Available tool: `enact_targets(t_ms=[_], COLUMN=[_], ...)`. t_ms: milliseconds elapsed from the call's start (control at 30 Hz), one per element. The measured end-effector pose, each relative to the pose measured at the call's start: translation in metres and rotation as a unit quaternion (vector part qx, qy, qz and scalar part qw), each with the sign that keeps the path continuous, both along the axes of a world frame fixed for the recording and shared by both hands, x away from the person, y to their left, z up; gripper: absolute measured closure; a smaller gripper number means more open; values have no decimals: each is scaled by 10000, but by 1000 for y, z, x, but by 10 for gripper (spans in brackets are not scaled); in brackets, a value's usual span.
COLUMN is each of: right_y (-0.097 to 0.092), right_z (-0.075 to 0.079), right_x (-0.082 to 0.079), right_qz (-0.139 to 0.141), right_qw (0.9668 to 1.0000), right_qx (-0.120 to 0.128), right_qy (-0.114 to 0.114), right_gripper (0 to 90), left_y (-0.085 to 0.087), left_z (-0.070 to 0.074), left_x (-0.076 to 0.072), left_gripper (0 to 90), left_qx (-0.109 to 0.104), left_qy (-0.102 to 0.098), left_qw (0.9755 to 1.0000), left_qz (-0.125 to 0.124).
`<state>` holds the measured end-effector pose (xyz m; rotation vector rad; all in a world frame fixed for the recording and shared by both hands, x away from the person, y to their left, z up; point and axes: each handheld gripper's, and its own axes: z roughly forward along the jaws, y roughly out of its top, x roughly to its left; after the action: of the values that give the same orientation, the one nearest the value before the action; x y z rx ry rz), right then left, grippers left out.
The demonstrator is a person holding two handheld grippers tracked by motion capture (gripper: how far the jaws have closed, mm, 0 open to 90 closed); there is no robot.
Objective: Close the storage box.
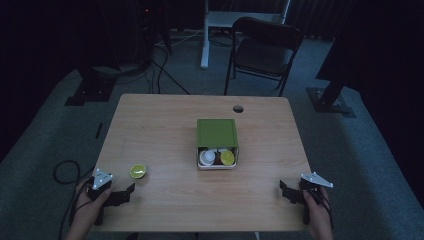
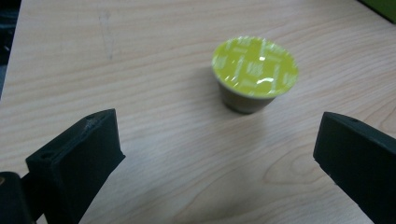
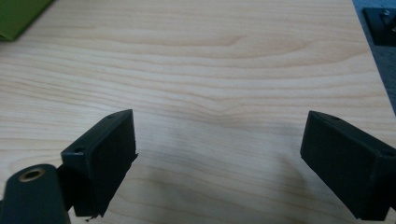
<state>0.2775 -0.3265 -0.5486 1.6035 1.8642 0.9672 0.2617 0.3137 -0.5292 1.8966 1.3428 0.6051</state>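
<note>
A dim room with a wooden table (image 1: 165, 120) seen from above. Near the table's middle sits a small box (image 1: 217, 145) with its green lid swung back. Inside it lie a few coffee pods, one white, one yellow, and something dark between them that is too dim to make out.

One more pod (image 1: 138, 171), with a yellow-green foil top, stands alone on the table, well to the left of the box and toward the person's edge. The left gripper (image 1: 128, 191) is held just beside this pod, on the side nearer the person, jaws spread wide and holding nothing. The right gripper (image 1: 286, 190) rests over bare wood, to the right of the box and nearer the person, its jaws also spread and empty.

This looks like the approach to picking up the loose pod, probably to put it in the box with the others. The next move would call for pushing the left gripper forward until the jaws straddle the pod's sides, then closing gently, since the foil cup is small and could tip or skid.

The left gripper view shows the pod (image 2: 254, 72) close up: upright, foil printed with a faint pattern, centred ahead of the open jaws but not yet between them. The high view is too dark for that detail, yet it alone shows the box contents. The right gripper view adds a green corner of the box (image 3: 18, 16) at its top left.
</note>
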Motion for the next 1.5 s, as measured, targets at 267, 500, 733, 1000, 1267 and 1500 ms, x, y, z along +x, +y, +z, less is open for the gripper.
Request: enact_targets(t_ms=[267,500,733,1000,1267,1500], right_y=[6,5,5,5,5,5], right_z=[-2,-2,-3,-3,-3,-3], right_x=[3,3,3,3,3,3], right_qz=[-227,-322,-330,-330,-329,-328], right_qw=[9982,9980,9980,9980,9980,9980], right_qx=[-447,-391,-387,-384,-386,-386], right_qy=[332,384,387,384,380,380], right_gripper=[100,100,100,101,100,101], left_y=[8,11,6,5,5,5], left_z=[-6,-9,-15,-17,-17,-17], left_x=[-1,1,6,9,9,9], left_gripper=[10,10,10,10,9,9], left_qx=[390,575,714,385,381,383], left_qy=[116,280,478,594,589,590], left_qw=[9987,9960,9934,9949,9950,9950], left_qz=[318,623,754,719,716,715])
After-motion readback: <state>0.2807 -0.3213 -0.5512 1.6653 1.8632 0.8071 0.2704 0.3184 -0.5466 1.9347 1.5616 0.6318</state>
